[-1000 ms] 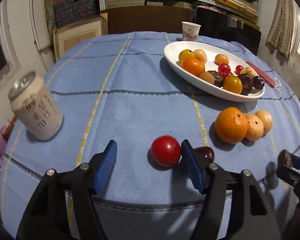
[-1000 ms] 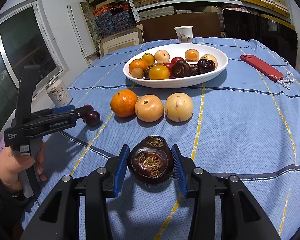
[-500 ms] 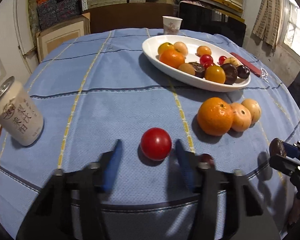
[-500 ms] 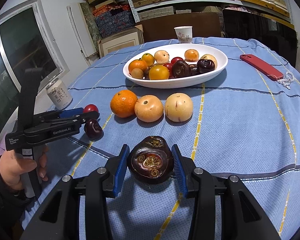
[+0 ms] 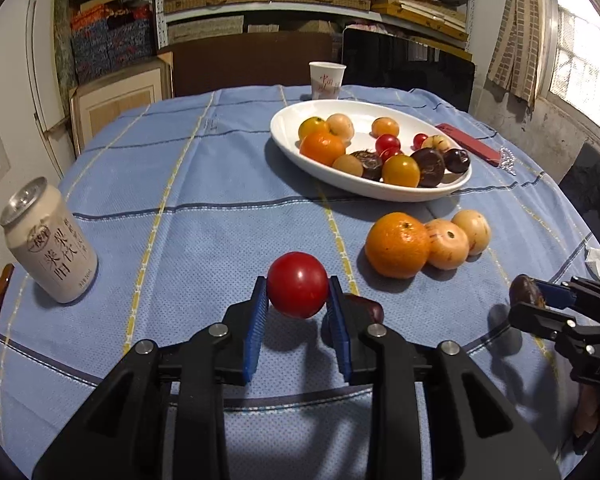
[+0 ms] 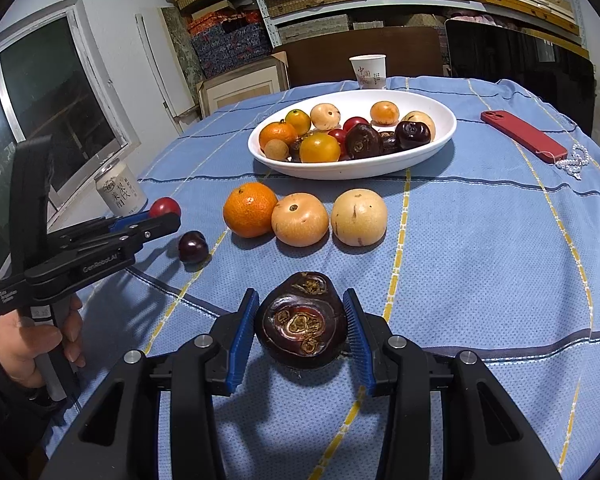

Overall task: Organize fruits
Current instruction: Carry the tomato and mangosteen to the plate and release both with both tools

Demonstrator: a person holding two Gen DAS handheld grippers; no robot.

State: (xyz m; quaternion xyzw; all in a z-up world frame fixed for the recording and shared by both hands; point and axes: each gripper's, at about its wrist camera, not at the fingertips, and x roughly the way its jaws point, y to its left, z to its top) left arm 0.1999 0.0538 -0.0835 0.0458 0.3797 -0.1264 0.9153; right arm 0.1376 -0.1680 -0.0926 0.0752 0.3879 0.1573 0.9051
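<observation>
While the left gripper pinched the tomato between its blue pads, its jaws having just been closing on it, the fruit hung a little above the cloth, clear of the cherry lying just beside it. Opposite, the right gripper held a dark fruit snugly, low over the cloth. Both pointed toward the dish, already heaped with small fruit, likely where these belonged. An orange and two pale fruits waited in a touching row before the dish, and a can stood well apart.
</observation>
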